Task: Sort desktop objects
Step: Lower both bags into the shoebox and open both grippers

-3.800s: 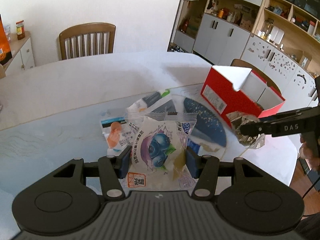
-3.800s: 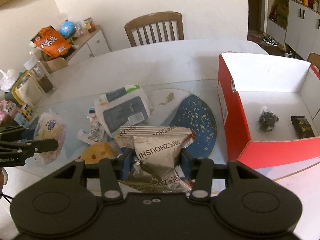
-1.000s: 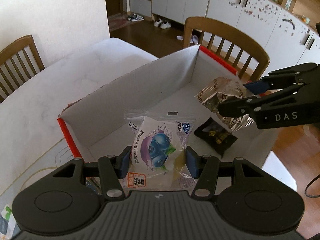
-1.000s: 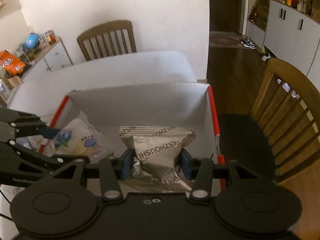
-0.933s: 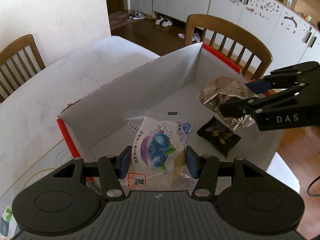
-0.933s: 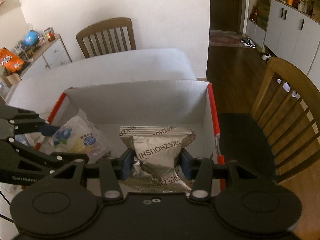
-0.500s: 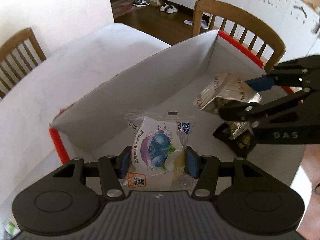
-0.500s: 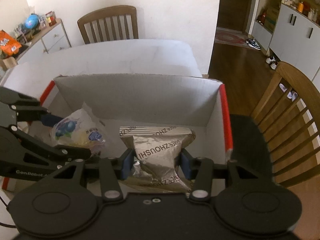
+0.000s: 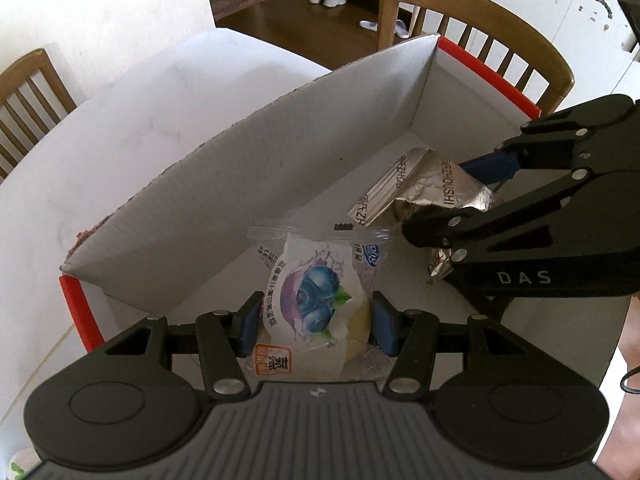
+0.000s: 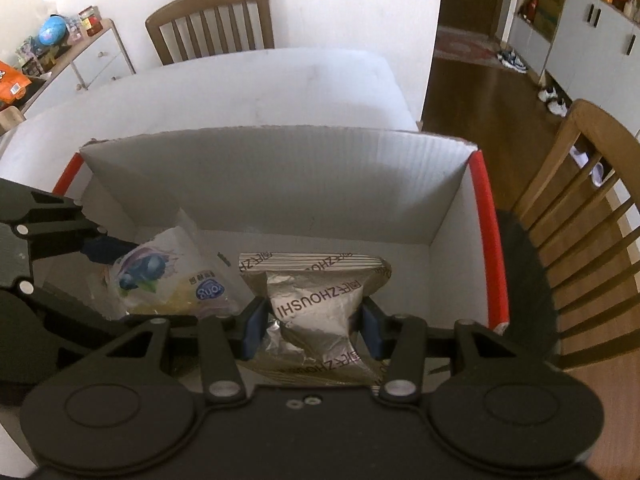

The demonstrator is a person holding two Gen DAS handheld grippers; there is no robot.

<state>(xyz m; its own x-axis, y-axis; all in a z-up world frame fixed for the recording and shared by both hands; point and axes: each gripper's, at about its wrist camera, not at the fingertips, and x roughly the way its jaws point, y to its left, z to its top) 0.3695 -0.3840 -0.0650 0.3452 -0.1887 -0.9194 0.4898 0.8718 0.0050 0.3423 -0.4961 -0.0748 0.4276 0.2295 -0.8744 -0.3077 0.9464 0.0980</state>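
My left gripper point(image 9: 316, 322) is shut on a white snack packet printed with blueberries point(image 9: 320, 300), held low inside the red box with white inner walls point(image 9: 240, 168). My right gripper point(image 10: 310, 326) is shut on a crinkled silver foil packet point(image 10: 316, 304), inside the same box point(image 10: 486, 248), to the right of the blueberry packet point(image 10: 168, 280). In the left wrist view the foil packet point(image 9: 428, 188) and the right gripper point(image 9: 452, 200) reach in from the right. In the right wrist view the left gripper point(image 10: 96, 276) comes in from the left. Both packets hide much of the box floor.
The box stands on a white table point(image 9: 132, 120), close to its edge. A wooden chair point(image 10: 592, 216) stands just beyond the box's right wall, and another point(image 10: 212, 20) at the table's far side. A sideboard with clutter point(image 10: 60, 48) lines the left wall.
Both grippers have sunk deeper into the box with their packets and drawn closer together. The dark packet on the box floor is now hidden behind the right gripper.
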